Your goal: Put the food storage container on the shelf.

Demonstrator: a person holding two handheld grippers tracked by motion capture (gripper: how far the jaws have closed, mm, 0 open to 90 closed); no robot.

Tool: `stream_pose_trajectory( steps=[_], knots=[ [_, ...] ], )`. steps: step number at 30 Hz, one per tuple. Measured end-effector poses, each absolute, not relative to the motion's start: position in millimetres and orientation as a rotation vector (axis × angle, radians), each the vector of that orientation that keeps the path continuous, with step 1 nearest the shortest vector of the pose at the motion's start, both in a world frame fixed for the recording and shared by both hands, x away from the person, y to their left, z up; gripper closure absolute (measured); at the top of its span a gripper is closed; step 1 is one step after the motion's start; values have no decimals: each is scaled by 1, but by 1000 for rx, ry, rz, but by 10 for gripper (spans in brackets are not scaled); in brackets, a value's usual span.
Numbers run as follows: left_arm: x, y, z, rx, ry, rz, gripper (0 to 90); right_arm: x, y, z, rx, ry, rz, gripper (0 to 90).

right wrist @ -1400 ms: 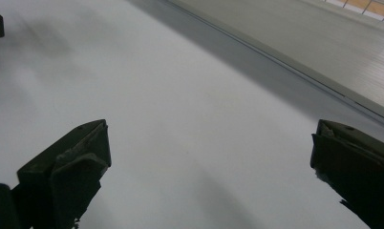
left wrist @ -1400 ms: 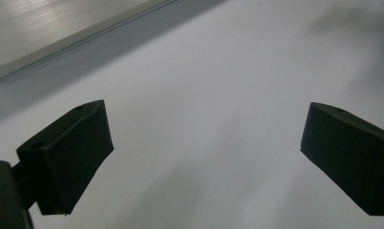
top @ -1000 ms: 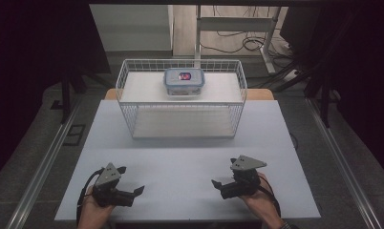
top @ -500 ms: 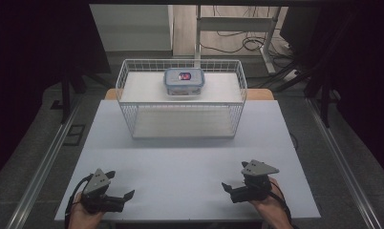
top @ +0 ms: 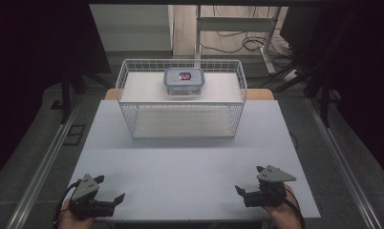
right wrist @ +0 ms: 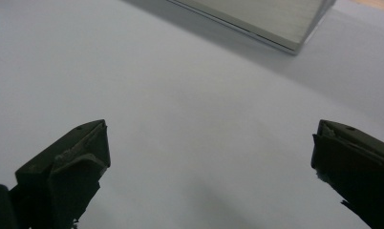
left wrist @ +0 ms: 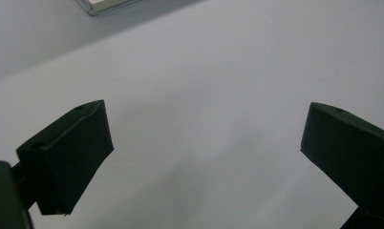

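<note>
At the near left corner of the pale table (top: 180, 157) the left gripper (top: 110, 191) rests low in the person's hand, its jaws standing well apart with nothing but bare tabletop between them, as the left gripper view confirms (left wrist: 204, 143).

Toward the middle and far side stands a white wire basket (top: 133, 102), open at the top, and inside it, against the far wall and a little left of its centre, sits a lidded plastic food container (top: 184, 81) with a clear body, a bluish snap-on lid and something red and dark showing through the top (what it holds is too small to tell). It lies flat, well apart from both grippers.

I would judge the box to be light and stiff, with smooth walls that may slip under hard pads. The lid's rim and the side clips look like the surest purchase: a grip across the short sides, just beneath the lid's lip, should keep it from sliding down. Squeezing the lid's flat middle would probably flex it. The basket's tall wires mean coming in from above, not from the side.

At the near right the right gripper (top: 250, 183) is also held low over the table, jaws spread wide and empty (right wrist: 209, 157); a corner of the basket's base (right wrist: 276, 28) shows beyond them.
</note>
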State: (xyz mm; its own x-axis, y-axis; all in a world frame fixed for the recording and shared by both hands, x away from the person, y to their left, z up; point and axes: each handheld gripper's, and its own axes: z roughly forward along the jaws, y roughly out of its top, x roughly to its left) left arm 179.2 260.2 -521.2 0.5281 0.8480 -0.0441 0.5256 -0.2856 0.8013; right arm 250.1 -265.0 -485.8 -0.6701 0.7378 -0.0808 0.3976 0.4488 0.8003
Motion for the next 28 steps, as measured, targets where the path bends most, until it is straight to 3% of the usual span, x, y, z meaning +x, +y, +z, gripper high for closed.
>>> stream_pose_trajectory(
  steps=[15,28],
  knots=[
    [169,280,-529,1946,1185,533,26,240,-297,-499,1060,2263,1021,0],
    [170,282,-536,1987,1219,524,23,241,-302,-504,1073,2302,977,0]
  ],
)
